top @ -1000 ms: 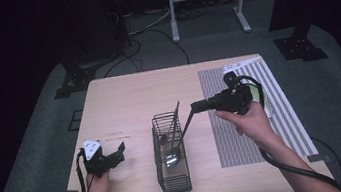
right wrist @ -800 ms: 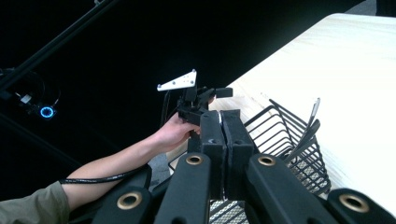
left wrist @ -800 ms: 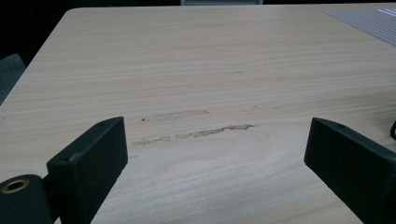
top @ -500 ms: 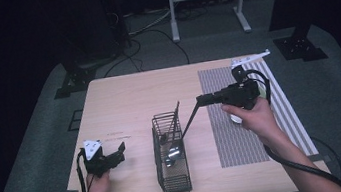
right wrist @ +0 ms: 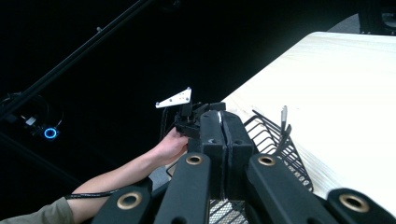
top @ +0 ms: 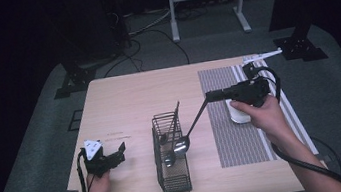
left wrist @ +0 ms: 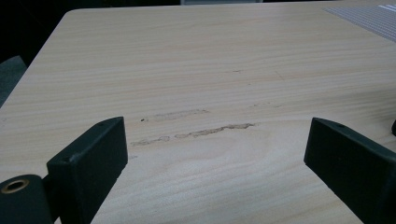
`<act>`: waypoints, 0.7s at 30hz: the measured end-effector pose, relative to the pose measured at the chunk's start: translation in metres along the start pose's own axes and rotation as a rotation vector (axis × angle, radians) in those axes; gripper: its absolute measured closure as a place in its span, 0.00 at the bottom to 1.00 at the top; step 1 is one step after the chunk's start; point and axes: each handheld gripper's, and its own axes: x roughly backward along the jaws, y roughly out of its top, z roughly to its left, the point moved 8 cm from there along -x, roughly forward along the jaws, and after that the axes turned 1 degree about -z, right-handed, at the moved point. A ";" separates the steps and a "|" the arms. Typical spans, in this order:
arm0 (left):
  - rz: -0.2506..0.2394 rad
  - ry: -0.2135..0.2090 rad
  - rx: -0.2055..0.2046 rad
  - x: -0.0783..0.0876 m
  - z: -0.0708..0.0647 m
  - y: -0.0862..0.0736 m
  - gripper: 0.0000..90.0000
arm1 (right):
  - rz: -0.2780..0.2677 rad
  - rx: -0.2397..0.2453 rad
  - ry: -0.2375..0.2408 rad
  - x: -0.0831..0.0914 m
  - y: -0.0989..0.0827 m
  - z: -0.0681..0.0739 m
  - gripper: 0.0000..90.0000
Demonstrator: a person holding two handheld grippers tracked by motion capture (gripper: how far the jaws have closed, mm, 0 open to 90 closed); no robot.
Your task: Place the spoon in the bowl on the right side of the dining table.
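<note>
**Spoon held over the wire basket**

From above, my right gripper [top: 209, 95] clamps the handle of a spoon [top: 189, 128], whose bowl dips into the wire basket [top: 173, 176] on the table [top: 123, 97]. My left gripper [top: 116, 153] rests near the table's left edge.

In the left gripper view, its jaws stand wide apart over bare wood.

In the right gripper view, my jaws press together; the handle between them is barely visible.

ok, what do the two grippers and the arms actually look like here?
Both are black handheld units. The left gripper has two blocky black jaws, a brass-coloured pivot bushing, a pale three-cornered plate on top and a black cable looping down the forearm. The right gripper shows brass-ringed linkage arms and a thick black cable. Forearms are bare; an olive short sleeve shows.
</note>
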 end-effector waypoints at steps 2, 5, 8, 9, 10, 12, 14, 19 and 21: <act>-0.001 0.000 0.001 0.000 0.000 0.000 0.06 | -0.006 -0.004 -0.005 0.003 0.000 -0.002 0.99; 0.000 0.000 -0.001 0.000 0.000 0.000 0.06 | -0.013 -0.011 -0.014 0.010 0.000 -0.005 0.99; 0.000 0.000 -0.002 0.000 0.000 0.000 0.06 | -0.018 -0.015 -0.019 0.014 0.000 -0.007 0.99; 0.001 0.000 -0.001 0.000 0.000 0.000 0.06 | -0.023 -0.015 -0.025 0.017 0.000 -0.009 0.99; 0.001 0.000 -0.001 0.000 0.000 0.000 0.06 | -0.022 -0.016 -0.029 0.019 -0.001 -0.010 0.99; 0.001 0.000 0.000 0.000 0.000 0.000 0.06 | -0.023 -0.020 -0.031 0.021 -0.001 -0.011 0.99; 0.001 0.000 -0.002 0.000 0.000 0.000 0.06 | -0.028 -0.018 -0.039 0.024 -0.001 -0.013 0.99; 0.001 0.001 -0.006 0.000 -0.001 0.000 0.06 | -0.031 -0.032 -0.049 0.030 -0.005 -0.018 0.99; 0.000 0.001 -0.006 0.000 -0.001 0.000 0.06 | -0.036 -0.037 -0.051 0.032 -0.006 -0.021 0.99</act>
